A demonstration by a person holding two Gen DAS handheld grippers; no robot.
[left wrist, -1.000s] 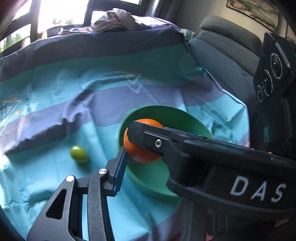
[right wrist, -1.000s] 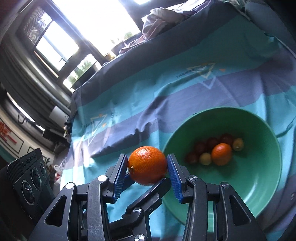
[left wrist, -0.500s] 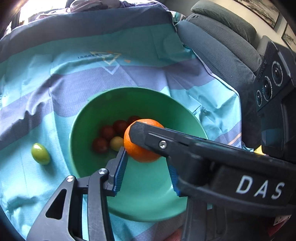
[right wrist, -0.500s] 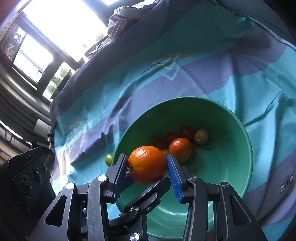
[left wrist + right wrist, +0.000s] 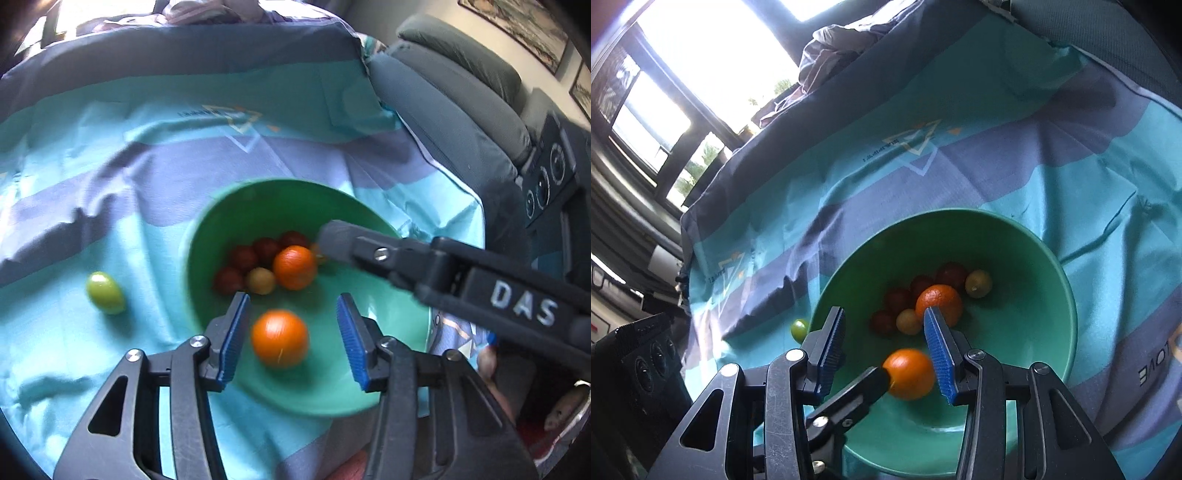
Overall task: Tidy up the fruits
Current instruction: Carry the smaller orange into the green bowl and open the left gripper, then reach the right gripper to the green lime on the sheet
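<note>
A green bowl [image 5: 388, 384] [image 5: 1056, 302] sits on a teal and purple striped cloth. It holds a second orange [image 5: 294, 267] [image 5: 939, 303], several dark red small fruits [image 5: 243, 258] and yellowish ones [image 5: 260, 280]. A loose orange [image 5: 279, 338] [image 5: 911, 373] lies in the bowl's near side, blurred, between the open blue pads of both grippers. My left gripper [image 5: 291, 332] is open over the bowl. My right gripper [image 5: 886, 354] is open too; its arm [image 5: 443, 266] crosses the left wrist view. A green fruit [image 5: 105, 297] [image 5: 799, 329] lies on the cloth left of the bowl.
A grey sofa [image 5: 443, 96] stands at the right, behind the cloth's edge. Crumpled clothing [image 5: 842, 55] lies at the far edge under bright windows. A black box with round dials [image 5: 550, 177] [image 5: 646, 354] is beside the grippers.
The orange has left the pads and dropped into the bowl. Both grippers' jaws have opened wider. The left gripper has pulled back a little from the bowl.
</note>
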